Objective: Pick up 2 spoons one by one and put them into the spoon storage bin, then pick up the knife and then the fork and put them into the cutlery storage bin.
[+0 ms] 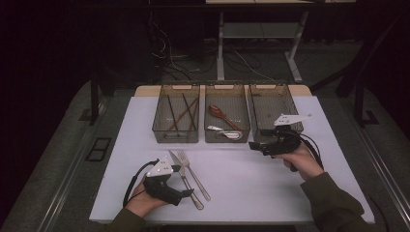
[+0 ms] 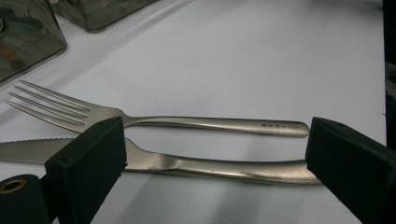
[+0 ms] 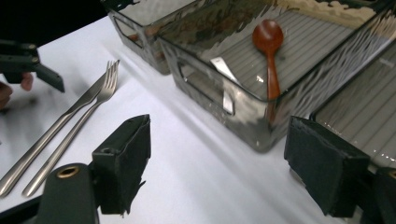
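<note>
Two pieces of cutlery, a fork [image 1: 192,173] and a knife [image 1: 183,178], lie side by side on the white table [image 1: 251,188]. From above, the left gripper [image 1: 187,193] hides their handles; its own view shows released jaws straddling the knife handle. The right gripper [image 1: 252,145] hovers spread and empty beside the middle bin [image 1: 227,133], whose brown spoon [image 3: 269,46] shows clearest in its view

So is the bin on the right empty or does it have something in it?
Empty as far as shows: the right bin shows only its ribbed floor, while the middle bin holds a wooden spoon. Its near end sits behind the right hand-held gripper.
</note>
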A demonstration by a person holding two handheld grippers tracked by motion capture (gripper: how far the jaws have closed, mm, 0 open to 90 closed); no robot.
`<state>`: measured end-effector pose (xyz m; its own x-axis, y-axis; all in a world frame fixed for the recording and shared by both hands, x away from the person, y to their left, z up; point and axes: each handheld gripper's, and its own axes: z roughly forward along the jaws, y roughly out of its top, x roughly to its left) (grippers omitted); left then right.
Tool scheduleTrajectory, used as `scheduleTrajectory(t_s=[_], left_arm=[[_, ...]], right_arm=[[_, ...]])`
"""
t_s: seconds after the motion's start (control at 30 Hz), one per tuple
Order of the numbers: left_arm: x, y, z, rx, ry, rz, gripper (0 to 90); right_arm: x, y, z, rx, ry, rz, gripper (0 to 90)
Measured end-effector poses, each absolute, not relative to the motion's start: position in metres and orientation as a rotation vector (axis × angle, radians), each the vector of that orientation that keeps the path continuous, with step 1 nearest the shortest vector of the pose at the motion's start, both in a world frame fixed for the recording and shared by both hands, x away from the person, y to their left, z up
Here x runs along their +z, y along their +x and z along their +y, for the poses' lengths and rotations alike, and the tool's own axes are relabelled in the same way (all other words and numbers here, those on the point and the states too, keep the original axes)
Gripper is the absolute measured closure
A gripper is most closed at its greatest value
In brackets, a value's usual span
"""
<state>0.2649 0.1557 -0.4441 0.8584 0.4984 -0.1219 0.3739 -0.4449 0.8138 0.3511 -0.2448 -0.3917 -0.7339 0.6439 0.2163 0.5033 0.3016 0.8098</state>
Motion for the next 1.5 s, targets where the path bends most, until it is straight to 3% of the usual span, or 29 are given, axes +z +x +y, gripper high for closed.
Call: scheduleTrajectory(t_s=[1.17,1.33,1.5], left_arm=[[-0.439,0.268,0.157,0.235,2.088,0.697,6.5],[-0.434,0.274,0.163,0.283,2.081,0.765,19.6],[-0.429,0.284,0.17,0.296,2.056,0.831,43.5]], right_arm=[[-0.443,0.263,-0.294,1.304,1.092,2.318,18.0],[-0.444,0.261,-0.295,1.321,1.101,2.314,17.9],[-0.445,0.262,-0.294,1.315,1.102,2.322,17.9]])
